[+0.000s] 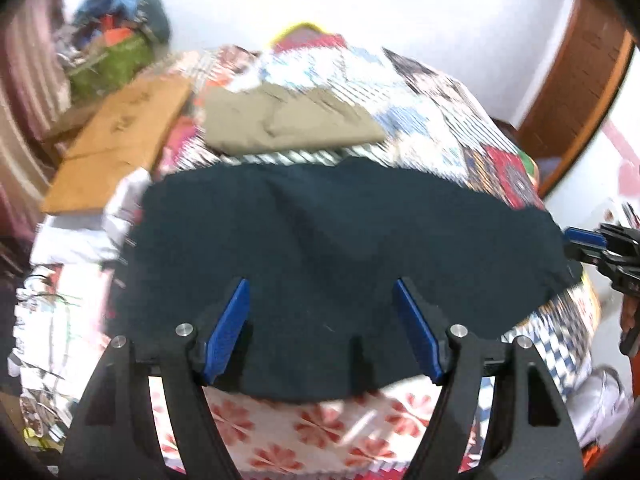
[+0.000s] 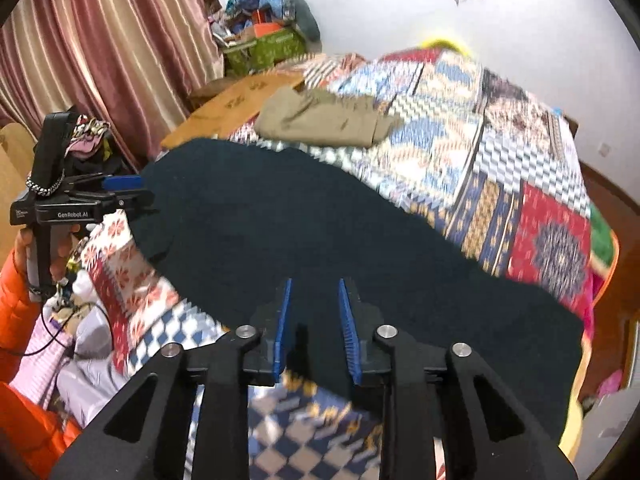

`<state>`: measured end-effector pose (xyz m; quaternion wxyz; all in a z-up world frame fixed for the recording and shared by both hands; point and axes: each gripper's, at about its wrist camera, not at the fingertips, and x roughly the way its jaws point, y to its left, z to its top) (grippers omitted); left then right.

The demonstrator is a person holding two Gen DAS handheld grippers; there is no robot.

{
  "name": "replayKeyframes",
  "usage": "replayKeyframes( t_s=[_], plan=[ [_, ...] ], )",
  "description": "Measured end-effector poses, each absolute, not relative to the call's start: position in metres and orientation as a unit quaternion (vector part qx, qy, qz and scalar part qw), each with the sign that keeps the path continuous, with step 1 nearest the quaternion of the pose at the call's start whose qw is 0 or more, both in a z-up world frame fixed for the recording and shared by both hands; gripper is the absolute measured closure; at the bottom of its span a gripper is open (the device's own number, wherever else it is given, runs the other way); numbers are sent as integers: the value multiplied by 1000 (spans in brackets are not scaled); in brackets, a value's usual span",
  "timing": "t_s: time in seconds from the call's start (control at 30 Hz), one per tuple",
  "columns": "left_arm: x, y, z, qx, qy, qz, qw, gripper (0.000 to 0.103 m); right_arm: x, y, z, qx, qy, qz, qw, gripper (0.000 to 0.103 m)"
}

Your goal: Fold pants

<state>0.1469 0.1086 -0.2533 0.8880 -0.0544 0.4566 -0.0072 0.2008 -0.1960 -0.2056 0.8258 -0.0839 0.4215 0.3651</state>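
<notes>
The dark pants (image 1: pixel 340 248) lie spread flat across the patchwork quilt (image 1: pixel 432 120) on the bed, filling the middle of both wrist views. In the left wrist view the left gripper (image 1: pixel 322 330) hangs over the near edge of the pants with its blue pads (image 1: pixel 228 328) set wide apart and nothing between them. The right gripper (image 2: pixel 314 330) hangs over the pants' near edge at 6 o'clock in its own view, its jaws parted only a narrow way; no cloth is pinched between its blue pads (image 2: pixel 283 328). In the left wrist view the right gripper shows at 3 o'clock, just beside the end of the pants. Beyond the pants, toward 12 o'clock, a folded khaki garment (image 1: pixel 288 120) rests on the quilt. A cardboard sheet (image 1: pixel 116 144) lies at 10 o'clock. An orange sleeve (image 2: pixel 24 304) shows at 8 o'clock in the right wrist view.
</notes>
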Motion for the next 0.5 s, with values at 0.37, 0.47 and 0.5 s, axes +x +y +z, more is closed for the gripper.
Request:
replayKeyframes(
  t_s=[0.37, 0.47, 0.5],
  plan=[
    [198, 193, -240, -80, 431, 67, 896, 29, 263, -145, -184, -84, 374, 369, 846, 60],
    [215, 202, -240, -75, 432, 70, 896, 29, 285, -126, -187, -82, 376, 371, 845, 57],
    [221, 206, -241, -75, 433, 70, 895, 29, 293, -119, -190, -84, 379, 372, 843, 56]
  ],
)
